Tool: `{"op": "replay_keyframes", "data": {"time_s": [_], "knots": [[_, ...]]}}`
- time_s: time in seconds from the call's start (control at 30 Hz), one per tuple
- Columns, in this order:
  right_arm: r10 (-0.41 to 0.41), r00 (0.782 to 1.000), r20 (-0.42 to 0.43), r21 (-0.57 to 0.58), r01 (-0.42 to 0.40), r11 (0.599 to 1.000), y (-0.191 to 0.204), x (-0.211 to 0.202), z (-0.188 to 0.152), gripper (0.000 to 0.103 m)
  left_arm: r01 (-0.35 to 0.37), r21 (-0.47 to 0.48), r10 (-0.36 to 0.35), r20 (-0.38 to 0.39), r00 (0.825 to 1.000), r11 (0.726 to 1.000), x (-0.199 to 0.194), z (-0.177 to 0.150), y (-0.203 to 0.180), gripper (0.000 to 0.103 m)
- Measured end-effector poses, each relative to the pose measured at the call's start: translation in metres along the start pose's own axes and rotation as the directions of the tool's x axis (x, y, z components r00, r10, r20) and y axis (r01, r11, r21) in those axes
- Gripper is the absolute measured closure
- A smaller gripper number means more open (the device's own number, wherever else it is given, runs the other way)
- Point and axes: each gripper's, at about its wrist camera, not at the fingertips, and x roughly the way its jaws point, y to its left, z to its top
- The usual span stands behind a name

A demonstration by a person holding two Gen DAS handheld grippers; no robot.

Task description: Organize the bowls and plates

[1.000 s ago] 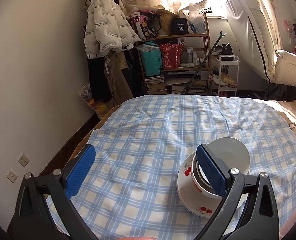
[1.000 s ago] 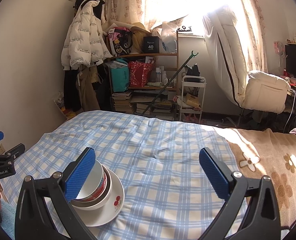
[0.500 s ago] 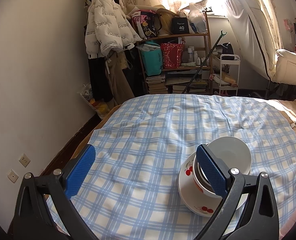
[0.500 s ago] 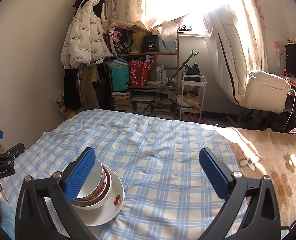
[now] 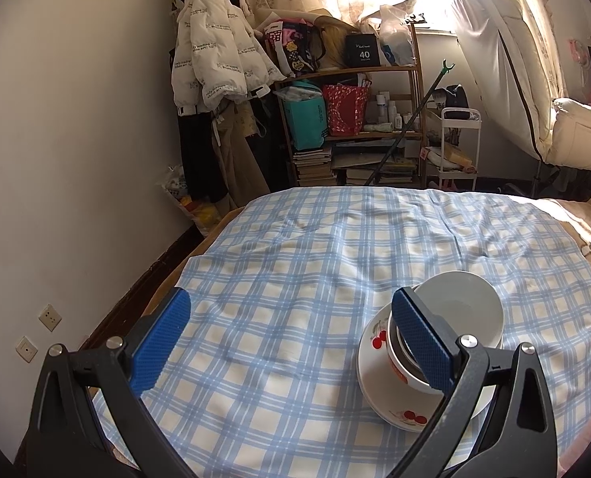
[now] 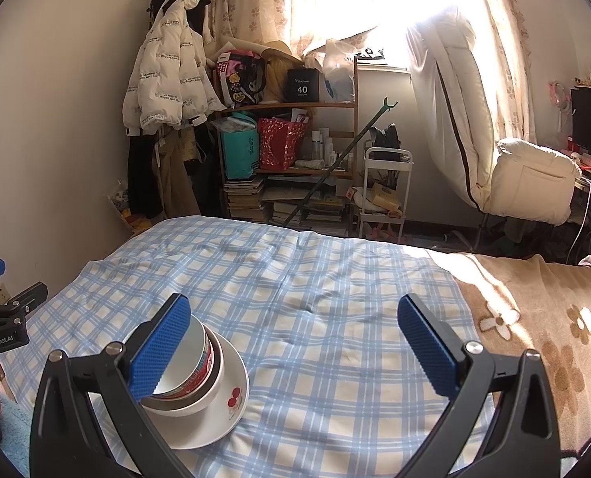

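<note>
Both our tongs gape wide, left gripper point(image 5: 287, 342) and right gripper point(image 6: 291, 346) pinching nothing. The stacked bowls point(image 6: 187, 374) sit on the cherry plate point(image 6: 231, 402), lower left of the right view: ceramic, we reckon, slick and breakable, so we'd pinch a rim.

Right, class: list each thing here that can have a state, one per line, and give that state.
Left tool: open, empty.
Right tool: open, empty.
Cherry plate: flat on the cloth, bottom of the stack.
Bowls: upright, nested on the plate.
Checked cloth: spread out, slightly wrinkled.
White jacket: hanging on the wall.
</note>
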Motion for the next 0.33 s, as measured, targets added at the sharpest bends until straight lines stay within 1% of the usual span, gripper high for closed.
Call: {"op": "replay_keyframes", "data": {"time_s": [0.33], "knots": [[0.000,1.000,0.000,-0.001,0.000,1.000,-0.0005,0.0002,0.0006,0.000,-0.003,0.001,0.003,0.003,1.000,1.000,0.0006,0.0001,-0.0005,0.003]]}}
